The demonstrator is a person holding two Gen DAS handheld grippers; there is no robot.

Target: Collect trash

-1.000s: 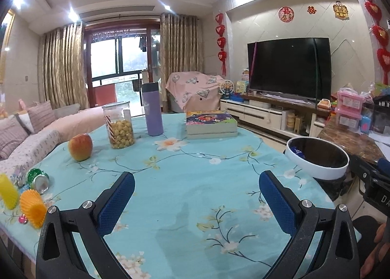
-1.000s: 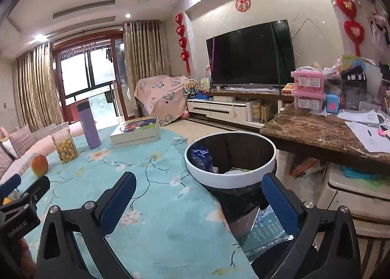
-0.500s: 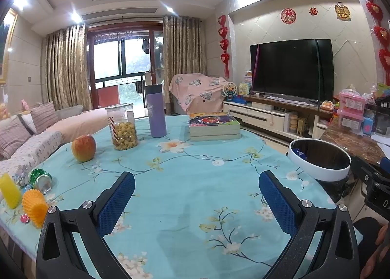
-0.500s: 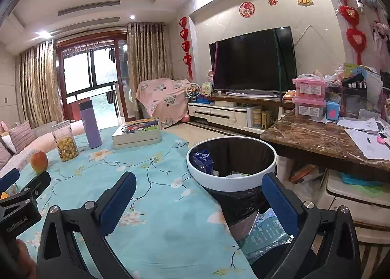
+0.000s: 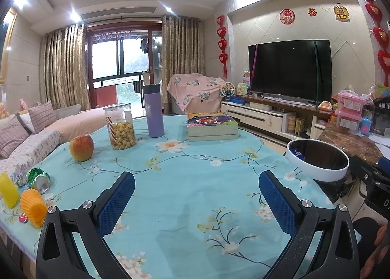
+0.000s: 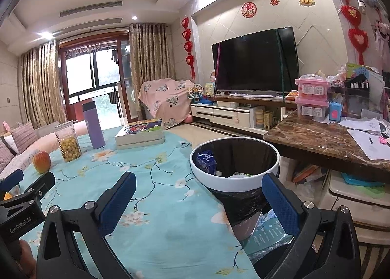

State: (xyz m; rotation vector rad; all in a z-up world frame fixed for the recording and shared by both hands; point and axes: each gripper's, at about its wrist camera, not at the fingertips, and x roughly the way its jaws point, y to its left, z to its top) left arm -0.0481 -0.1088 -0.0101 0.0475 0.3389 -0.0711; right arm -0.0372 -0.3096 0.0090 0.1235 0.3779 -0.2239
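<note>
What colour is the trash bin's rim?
White, around a black liner; the trash bin shows best in the right wrist view.

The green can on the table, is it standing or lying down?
Lying down: the green can rests on its side on the tablecloth, silver end facing the camera.

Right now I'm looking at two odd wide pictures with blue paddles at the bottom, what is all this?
Those paddles are the fingers of two hand-held grippers; a person holds one in each hand, and a fisheye camera on each looks forward along its fingers. One picture comes from the left gripper, the other from the right gripper. Both are open and hold nothing. On the floral tablecloth stand an apple, a snack jar, a purple flask and books. At the left edge lie a crushed can and orange and yellow cup-like pieces. Beside the table stands the trash bin, with a blue wrapper inside.
</note>
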